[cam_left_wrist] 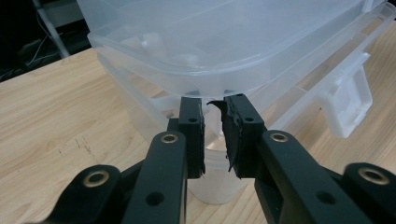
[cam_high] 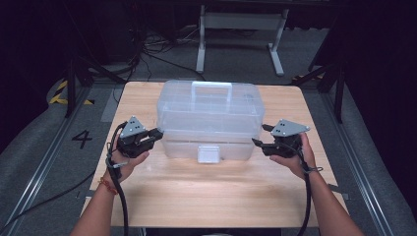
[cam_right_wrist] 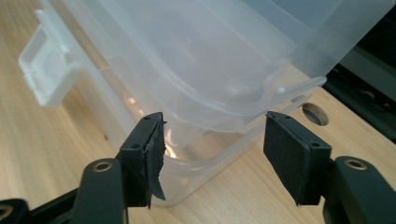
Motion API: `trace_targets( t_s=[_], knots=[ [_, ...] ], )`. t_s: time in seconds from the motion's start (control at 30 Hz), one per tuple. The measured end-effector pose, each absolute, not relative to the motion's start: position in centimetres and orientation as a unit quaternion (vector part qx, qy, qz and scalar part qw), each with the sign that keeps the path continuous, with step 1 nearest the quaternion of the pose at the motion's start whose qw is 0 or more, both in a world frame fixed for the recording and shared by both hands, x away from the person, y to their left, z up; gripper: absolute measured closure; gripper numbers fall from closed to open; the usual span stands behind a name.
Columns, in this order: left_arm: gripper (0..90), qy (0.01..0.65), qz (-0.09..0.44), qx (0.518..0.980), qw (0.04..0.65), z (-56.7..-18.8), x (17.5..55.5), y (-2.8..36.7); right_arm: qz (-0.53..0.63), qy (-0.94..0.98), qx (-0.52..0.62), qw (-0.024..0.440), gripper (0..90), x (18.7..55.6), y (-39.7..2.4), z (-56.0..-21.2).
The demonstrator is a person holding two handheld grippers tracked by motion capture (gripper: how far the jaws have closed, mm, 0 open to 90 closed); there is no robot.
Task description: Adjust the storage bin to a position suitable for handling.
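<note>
A clear plastic toolbox with a white handle and a front latch stands on the wooden table. My left gripper is at the box's left end. In the left gripper view its jaws are shut to a narrow slit, tips tucked just under the lid rim of the box; whether they pinch plastic I cannot tell. My right gripper is at the right end. It is open, its pads standing wide on either side of the box's corner rim without touching.
The latch shows at the side in both gripper views. A round hole sits in the tabletop near the right gripper. Beyond the table stand a white metal frame and floor cables.
</note>
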State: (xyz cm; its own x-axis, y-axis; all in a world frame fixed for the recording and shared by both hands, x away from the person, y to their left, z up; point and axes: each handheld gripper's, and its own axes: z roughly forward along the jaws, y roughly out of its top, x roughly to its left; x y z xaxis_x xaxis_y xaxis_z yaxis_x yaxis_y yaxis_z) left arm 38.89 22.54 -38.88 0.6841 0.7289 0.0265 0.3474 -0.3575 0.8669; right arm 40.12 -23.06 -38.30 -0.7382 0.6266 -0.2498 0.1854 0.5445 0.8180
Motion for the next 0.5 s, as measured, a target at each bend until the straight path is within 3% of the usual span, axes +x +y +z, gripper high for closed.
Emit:
trace_targets(
  t_s=[0.5],
  knots=[
    [73.4, 0.332, 0.215, 0.794, 0.462, -38.78, 38.7, 22.56, 0.455, 0.808, 0.242, 0.286, 40.4, 39.98, -23.26, -37.95]
  ],
)
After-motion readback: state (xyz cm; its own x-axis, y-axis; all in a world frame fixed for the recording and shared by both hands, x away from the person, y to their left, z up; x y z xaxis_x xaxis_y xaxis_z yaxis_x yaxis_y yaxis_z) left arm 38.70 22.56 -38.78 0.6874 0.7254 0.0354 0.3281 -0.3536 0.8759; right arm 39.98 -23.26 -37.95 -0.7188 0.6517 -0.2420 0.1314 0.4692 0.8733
